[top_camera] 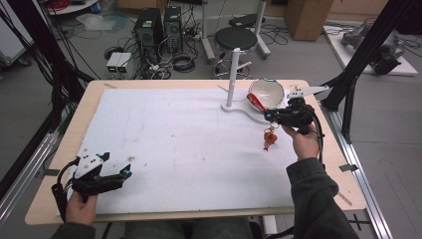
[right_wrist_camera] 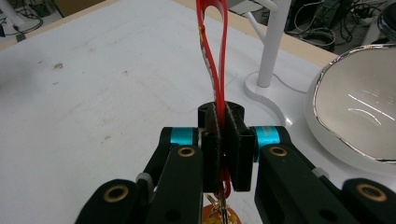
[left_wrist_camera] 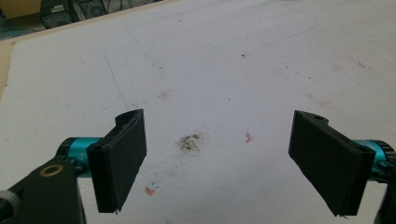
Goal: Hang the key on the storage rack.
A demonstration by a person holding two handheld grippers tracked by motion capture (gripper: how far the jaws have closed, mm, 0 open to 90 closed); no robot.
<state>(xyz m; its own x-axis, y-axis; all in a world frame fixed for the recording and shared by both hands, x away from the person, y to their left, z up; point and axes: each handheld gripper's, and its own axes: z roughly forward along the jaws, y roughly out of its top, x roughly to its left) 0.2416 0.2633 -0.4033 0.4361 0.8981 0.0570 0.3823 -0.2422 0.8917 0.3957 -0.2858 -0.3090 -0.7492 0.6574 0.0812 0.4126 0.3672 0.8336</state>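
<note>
Pinching a flat red ribbon loop [right_wrist_camera: 212, 51], the right gripper [right_wrist_camera: 223, 135] is fully closed (a gold-orange charm [top_camera: 269, 138] dangles below); left gripper [left_wrist_camera: 217, 158] gapes wide, empty.

Glossy red ribbon [right_wrist_camera: 212, 42], glossy chrome-rimmed bowl [right_wrist_camera: 359, 105], matt, stained white table cover [top_camera: 189, 149].

Both grippers, left gripper [top_camera: 102, 175] and right gripper [top_camera: 288, 116]: black frames, teal collars, brass-ringed pivots, flat black fingers [left_wrist_camera: 122, 158], trailing black cables. Grey three-cornered top plates. Person wears dark olive sleeves [top_camera: 315, 199].
</note>
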